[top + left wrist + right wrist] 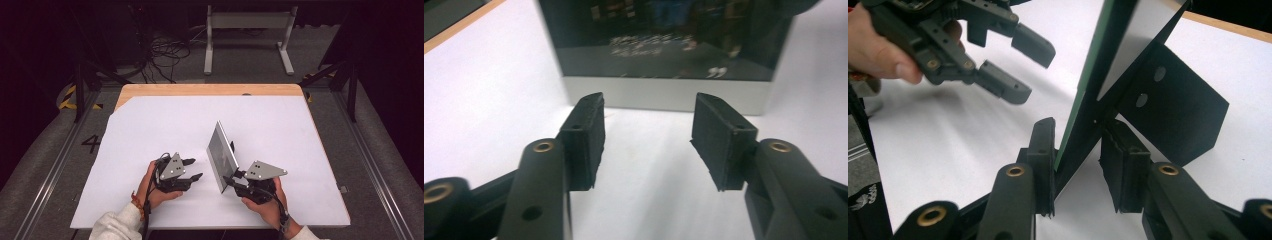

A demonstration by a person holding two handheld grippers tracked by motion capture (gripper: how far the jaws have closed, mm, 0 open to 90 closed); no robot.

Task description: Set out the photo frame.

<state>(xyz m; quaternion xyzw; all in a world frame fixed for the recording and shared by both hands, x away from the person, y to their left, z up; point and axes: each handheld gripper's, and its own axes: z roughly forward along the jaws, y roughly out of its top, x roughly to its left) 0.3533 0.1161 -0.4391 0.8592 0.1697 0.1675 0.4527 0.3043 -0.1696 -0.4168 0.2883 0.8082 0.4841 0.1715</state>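
Frame (222, 155) upright – right claw (1075, 150) clamps its corner, left claw (192, 169) open, empty.

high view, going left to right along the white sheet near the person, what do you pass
left hand → left tongs → upright picture frame → right tongs → right hand

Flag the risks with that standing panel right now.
1. The picture frame stands on edge on the white sheet, its corner between the right tongs; a nudge could tip it.
2. In the right gripper view its black back stand sits close to one pad, so closing may catch it.
3. The left tongs are open and apart from the frame, giving no support.
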